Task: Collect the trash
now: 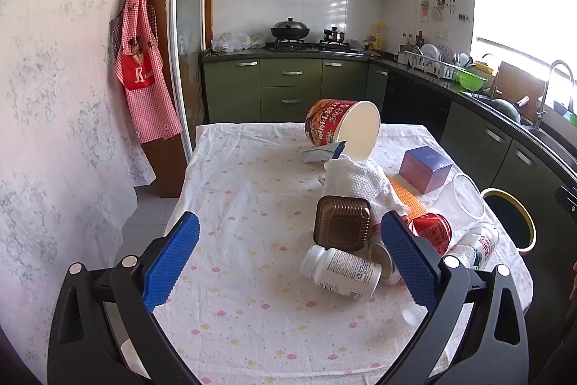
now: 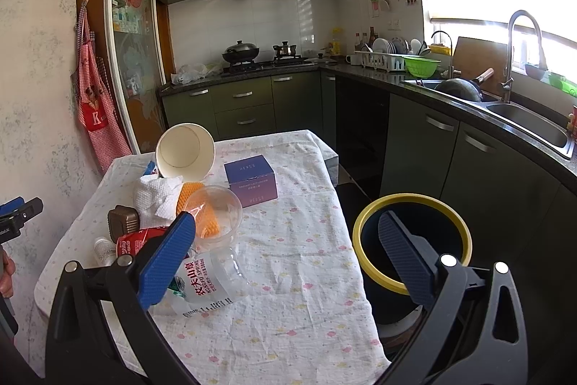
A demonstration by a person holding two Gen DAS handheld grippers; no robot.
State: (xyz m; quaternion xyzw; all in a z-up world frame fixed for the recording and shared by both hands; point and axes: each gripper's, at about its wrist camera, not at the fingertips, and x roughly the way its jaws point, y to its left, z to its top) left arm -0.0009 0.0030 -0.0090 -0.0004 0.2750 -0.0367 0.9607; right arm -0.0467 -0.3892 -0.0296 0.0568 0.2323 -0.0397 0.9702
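Left hand-held gripper (image 1: 288, 248) is hovering over the near part of the table (image 1: 230, 204), jaws spread wide, gripping nothing; white pill bottle (image 1: 340, 273) is lying on its side between the blue pads, closer to the right pad, not touching either as far as I can tell. Brown plastic tray (image 1: 342, 222) is standing tilted just behind that bottle, crumpled paper towel (image 1: 360, 183) behind it. Red can (image 1: 431, 231) is lying just right of the right pad, partly hidden by it. Right hand-held gripper (image 2: 285, 240) is also wide and gripping nothing, hanging over the table's right edge: left pad is overlapping the clear water bottle (image 2: 209, 280) lying on its side, contact unclear; right pad is sitting in front of the yellow-rimmed bin (image 2: 411, 204), which is standing on the floor beside the table. Clear plastic cup (image 2: 216, 215) is lying tipped just behind the water bottle, orange ridged piece (image 2: 196, 204) showing through it. Further back, noodle cup (image 2: 185, 150) is tipped with its mouth facing the camera, purple box (image 2: 252, 181) sitting upright right of it. All the trash is sitting on the table, clustered toward the bin side in the left view. Red checked apron (image 1: 144, 60) is hanging on the wall at left.
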